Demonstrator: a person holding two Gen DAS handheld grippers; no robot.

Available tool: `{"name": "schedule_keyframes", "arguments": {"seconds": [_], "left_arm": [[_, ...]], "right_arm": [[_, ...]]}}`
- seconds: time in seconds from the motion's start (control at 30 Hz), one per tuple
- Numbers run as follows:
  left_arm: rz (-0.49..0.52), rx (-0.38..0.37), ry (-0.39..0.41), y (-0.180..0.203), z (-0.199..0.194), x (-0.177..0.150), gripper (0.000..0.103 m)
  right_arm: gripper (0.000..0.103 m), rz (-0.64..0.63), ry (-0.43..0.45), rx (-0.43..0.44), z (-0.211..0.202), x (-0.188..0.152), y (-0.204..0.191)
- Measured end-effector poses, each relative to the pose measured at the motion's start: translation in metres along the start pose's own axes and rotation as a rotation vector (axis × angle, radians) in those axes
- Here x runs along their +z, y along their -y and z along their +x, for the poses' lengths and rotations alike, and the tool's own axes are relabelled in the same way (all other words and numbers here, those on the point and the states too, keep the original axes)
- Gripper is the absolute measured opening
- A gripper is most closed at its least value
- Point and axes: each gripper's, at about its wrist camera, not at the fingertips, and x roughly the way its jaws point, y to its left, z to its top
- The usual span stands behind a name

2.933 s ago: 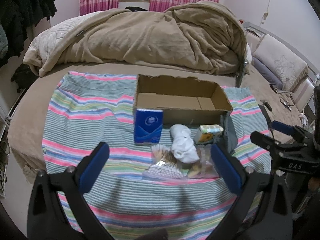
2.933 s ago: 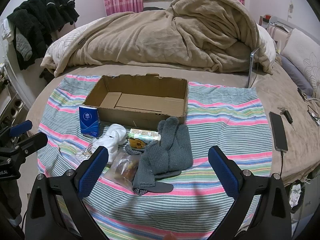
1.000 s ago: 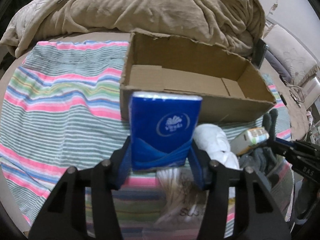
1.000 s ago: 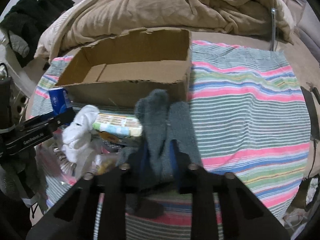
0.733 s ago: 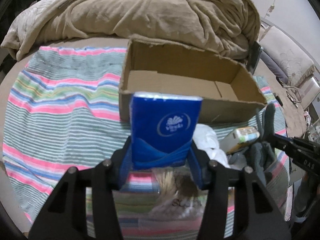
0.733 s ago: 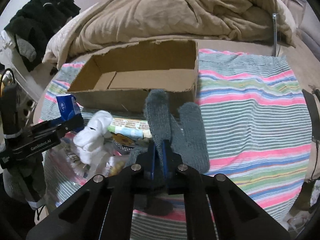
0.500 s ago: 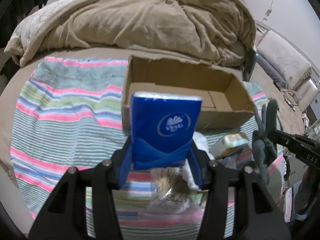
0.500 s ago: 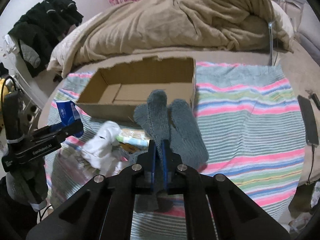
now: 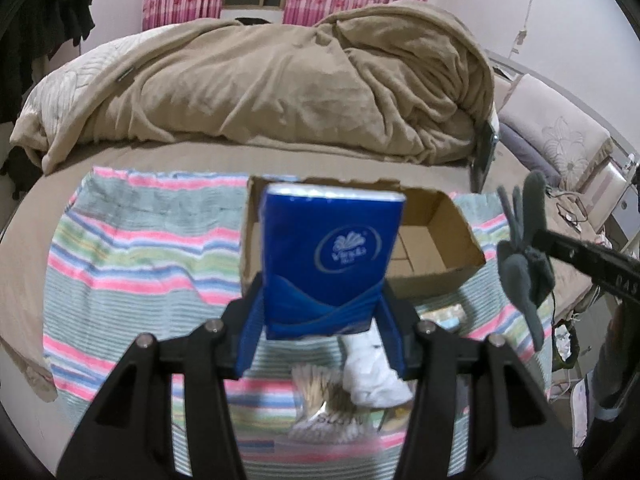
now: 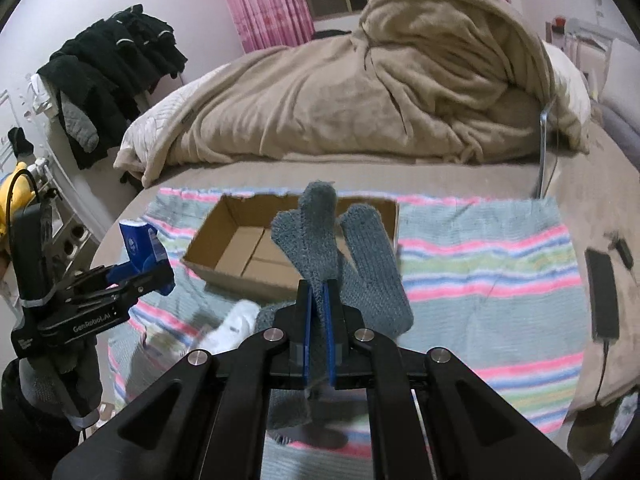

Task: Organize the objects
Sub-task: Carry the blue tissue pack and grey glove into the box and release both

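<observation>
My left gripper (image 9: 320,332) is shut on a blue tissue pack (image 9: 330,256) and holds it raised in front of the open cardboard box (image 9: 444,236). My right gripper (image 10: 318,320) is shut on grey knit gloves (image 10: 332,240), lifted above the striped cloth (image 10: 480,280) near the box (image 10: 240,248). The gloves also show at the right of the left wrist view (image 9: 524,248). The tissue pack shows at the left of the right wrist view (image 10: 138,246). A white sock (image 9: 372,372), a bag of cotton swabs (image 9: 324,408) and a small carton (image 9: 444,316) lie on the cloth.
The striped cloth (image 9: 140,248) covers the near part of a bed with a heaped tan blanket (image 9: 280,88) behind the box. A phone with a cable (image 10: 602,292) lies at the bed's right. Dark clothes (image 10: 108,76) hang at the left.
Both grippers closed on their objects and rose: the left lifted the tissue pack, the right lifted the gloves off the cloth. Both views pulled back and up from the box.
</observation>
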Motion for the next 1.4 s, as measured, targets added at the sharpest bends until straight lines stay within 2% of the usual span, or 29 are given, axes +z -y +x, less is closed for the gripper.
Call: {"name": "schedule_keyframes", "arguments": {"seconds": [0.27, 0.47, 0.53, 0.57, 0.6, 1.03, 1.1, 1.17, 1.2, 1.23, 1.4], "left_arm": [[0.012, -0.011, 0.013, 0.001, 0.012, 0.022, 0.052], [0.018, -0.020, 0.009, 0.003, 0.023, 0.029, 0.052], [0.016, -0.020, 0.006, 0.002, 0.023, 0.028, 0.052], [0.014, -0.020, 0.001, 0.001, 0.023, 0.027, 0.052], [0.011, -0.020, -0.005, 0.001, 0.024, 0.025, 0.052], [-0.016, -0.018, -0.042, -0.004, 0.010, -0.003, 0.052], [-0.018, -0.014, -0.049, -0.006, 0.008, -0.008, 0.052], [-0.022, -0.012, -0.056, -0.007, 0.008, -0.012, 0.052], [-0.024, -0.012, -0.062, -0.007, 0.008, -0.014, 0.052], [-0.026, -0.012, -0.066, -0.008, 0.008, -0.016, 0.052], [-0.023, -0.017, -0.071, -0.005, 0.006, -0.018, 0.052]], "right_arm": [[0.006, -0.037, 0.041, 0.002, 0.014, 0.035, 0.000], [0.009, -0.025, 0.004, 0.004, 0.025, 0.028, 0.006], [0.031, 0.003, -0.035, 0.005, 0.030, 0.014, 0.015], [0.048, 0.021, -0.050, 0.007, 0.032, 0.008, 0.019], [0.053, 0.046, -0.064, 0.008, 0.033, 0.002, 0.024], [0.053, 0.142, -0.287, -0.025, 0.082, -0.060, 0.040], [0.053, 0.160, -0.312, -0.008, 0.089, -0.069, 0.042], [0.053, 0.160, -0.317, 0.004, 0.091, -0.073, 0.041], [0.051, 0.163, -0.312, 0.008, 0.091, -0.075, 0.042], [0.044, 0.169, -0.305, 0.020, 0.090, -0.075, 0.042], [0.038, 0.153, -0.270, 0.027, 0.078, -0.071, 0.040]]}}
